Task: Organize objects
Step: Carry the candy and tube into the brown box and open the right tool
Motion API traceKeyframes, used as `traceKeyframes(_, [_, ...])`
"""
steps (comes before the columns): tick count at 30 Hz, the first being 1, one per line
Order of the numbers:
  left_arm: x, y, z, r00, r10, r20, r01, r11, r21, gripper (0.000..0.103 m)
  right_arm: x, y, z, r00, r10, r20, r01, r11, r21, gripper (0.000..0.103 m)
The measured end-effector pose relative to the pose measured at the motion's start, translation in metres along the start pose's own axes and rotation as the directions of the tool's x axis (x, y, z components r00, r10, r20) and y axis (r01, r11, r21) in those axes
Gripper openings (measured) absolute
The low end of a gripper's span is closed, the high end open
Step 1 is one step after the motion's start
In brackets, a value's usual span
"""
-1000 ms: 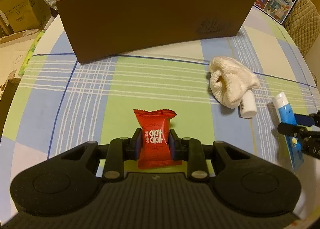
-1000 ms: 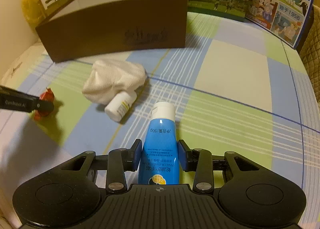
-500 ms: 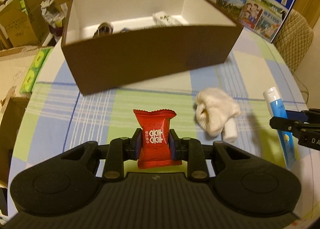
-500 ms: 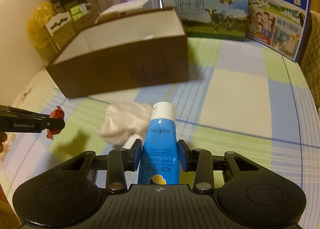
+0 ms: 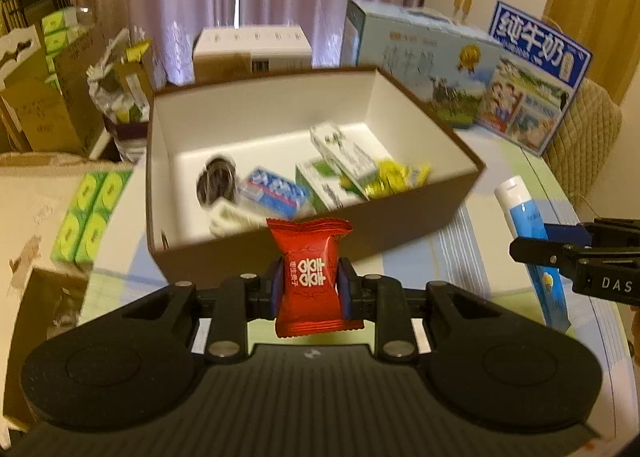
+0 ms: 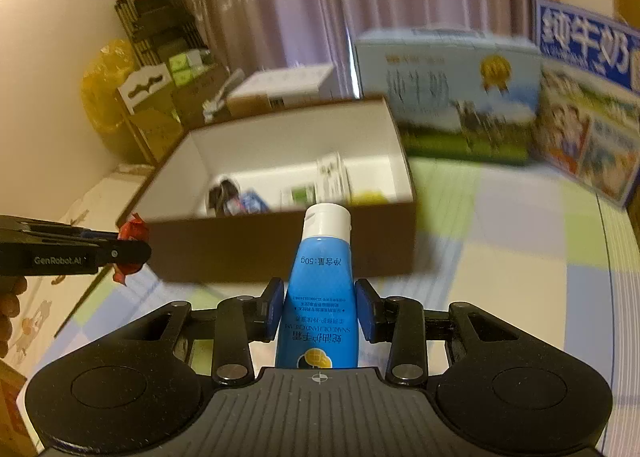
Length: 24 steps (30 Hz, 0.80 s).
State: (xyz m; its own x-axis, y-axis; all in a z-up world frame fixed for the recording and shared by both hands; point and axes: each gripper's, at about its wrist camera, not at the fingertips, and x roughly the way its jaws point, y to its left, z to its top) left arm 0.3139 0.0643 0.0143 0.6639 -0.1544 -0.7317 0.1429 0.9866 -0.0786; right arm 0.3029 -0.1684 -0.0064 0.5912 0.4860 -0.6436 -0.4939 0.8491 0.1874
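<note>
My left gripper (image 5: pixel 311 289) is shut on a red candy packet (image 5: pixel 310 257) and holds it in the air just short of the near wall of an open brown box (image 5: pixel 400 229). The box has a white inside and holds several small packets and cartons. My right gripper (image 6: pixel 320 307) is shut on a blue hand-cream tube (image 6: pixel 322 277) with a white cap, also raised in front of the box (image 6: pixel 260 245). The tube (image 5: pixel 532 241) shows at the right of the left wrist view, and the candy (image 6: pixel 130 247) at the left of the right wrist view.
Two milk cartons (image 5: pixel 480 77) stand behind the box on the checked tablecloth (image 6: pixel 520 257). Cardboard boxes and green packs (image 5: pixel 88 213) lie off the table's left edge. A black rack (image 6: pixel 156 25) and curtains stand behind. A padded chair back (image 5: pixel 588 129) is at far right.
Both grippers have risen with their objects and moved toward the box, so its inside now shows. The white cloth and small bottle have dropped out of view.
</note>
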Motion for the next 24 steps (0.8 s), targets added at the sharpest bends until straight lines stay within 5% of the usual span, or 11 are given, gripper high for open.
traceKeyframes(12, [0.026, 0.011, 0.06, 0.998, 0.016, 0.063, -0.018, 1.0, 0.022, 0.023, 0.047, 0.01, 0.078, 0.997, 0.047, 0.067, -0.043, 0.997, -0.056, 0.035])
traceKeyframes(24, [0.07, 0.024, 0.107, 0.997, 0.046, 0.062, -0.049, 0.998, 0.039, 0.023, 0.106, -0.008, 0.121, 0.999, -0.022, 0.039, 0.026, 0.996, -0.088, 0.035])
